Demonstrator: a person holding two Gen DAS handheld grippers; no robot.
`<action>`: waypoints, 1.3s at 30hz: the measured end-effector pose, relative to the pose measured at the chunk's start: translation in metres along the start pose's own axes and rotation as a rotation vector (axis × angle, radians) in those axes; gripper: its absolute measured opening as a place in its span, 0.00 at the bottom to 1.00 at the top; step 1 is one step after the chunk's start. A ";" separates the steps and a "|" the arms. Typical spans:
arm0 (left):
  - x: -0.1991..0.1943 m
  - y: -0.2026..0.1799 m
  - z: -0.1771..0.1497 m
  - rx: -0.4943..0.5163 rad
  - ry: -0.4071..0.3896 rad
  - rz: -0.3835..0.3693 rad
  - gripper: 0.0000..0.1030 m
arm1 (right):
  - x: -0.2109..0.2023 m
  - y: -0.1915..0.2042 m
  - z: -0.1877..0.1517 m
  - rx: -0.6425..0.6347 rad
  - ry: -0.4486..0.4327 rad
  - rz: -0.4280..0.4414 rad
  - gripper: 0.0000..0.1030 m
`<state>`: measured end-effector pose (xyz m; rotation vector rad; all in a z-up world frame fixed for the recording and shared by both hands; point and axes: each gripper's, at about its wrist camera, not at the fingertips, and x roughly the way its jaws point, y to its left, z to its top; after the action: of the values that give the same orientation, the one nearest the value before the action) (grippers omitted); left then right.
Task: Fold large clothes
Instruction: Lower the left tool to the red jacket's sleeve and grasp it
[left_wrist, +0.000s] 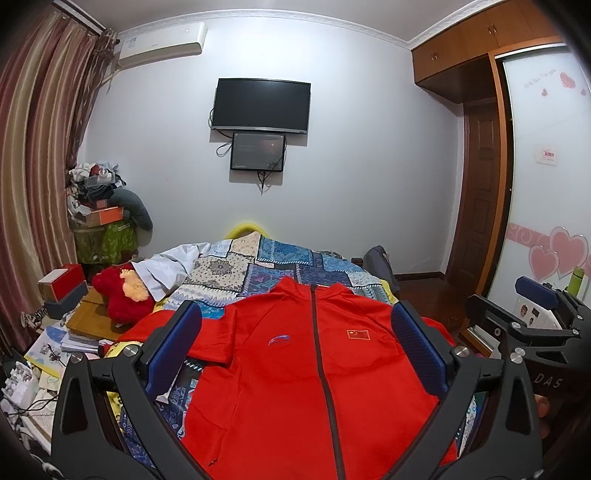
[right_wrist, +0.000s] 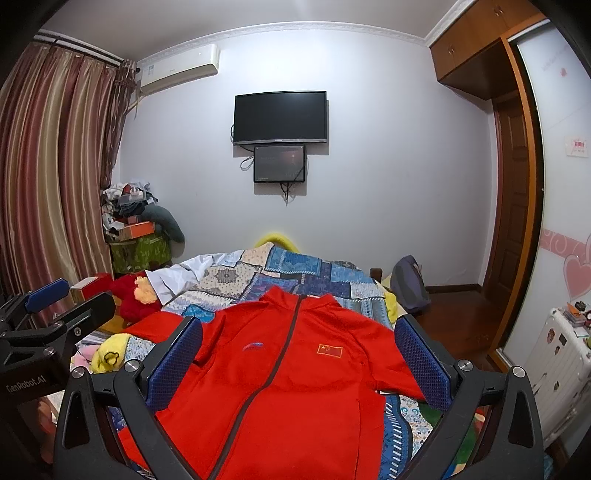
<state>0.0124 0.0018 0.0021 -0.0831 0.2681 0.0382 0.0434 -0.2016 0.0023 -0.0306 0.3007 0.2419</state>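
With both our left gripper (left_wrist: 295, 347) and right gripper (right_wrist: 299, 354) spread empty above the red jacket (left_wrist: 295, 369), we risk pinching the patchwork quilt (left_wrist: 280, 266) beneath too.

— Where do we find the red zip-front jacket (left_wrist: 295, 373)?
— Flat on the blue patchwork bedspread (left_wrist: 280, 266), collar toward the far wall, our two wide-open grippers hovering above its near end.

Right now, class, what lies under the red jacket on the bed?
Under the red jacket a blue patchwork quilt shows around its edges. Whatever lies beneath the jacket's middle is covered.
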 end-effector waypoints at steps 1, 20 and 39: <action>0.001 0.001 0.000 -0.002 0.001 0.001 1.00 | 0.001 0.000 0.000 0.000 0.003 0.000 1.00; 0.097 0.081 0.011 -0.056 0.066 0.180 1.00 | 0.099 -0.002 0.012 0.015 0.120 0.015 1.00; 0.268 0.243 -0.085 -0.154 0.487 0.439 1.00 | 0.306 0.022 -0.022 -0.046 0.355 0.116 1.00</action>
<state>0.2363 0.2439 -0.1695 -0.1857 0.7668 0.4792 0.3150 -0.1113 -0.1096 -0.1026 0.6511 0.3596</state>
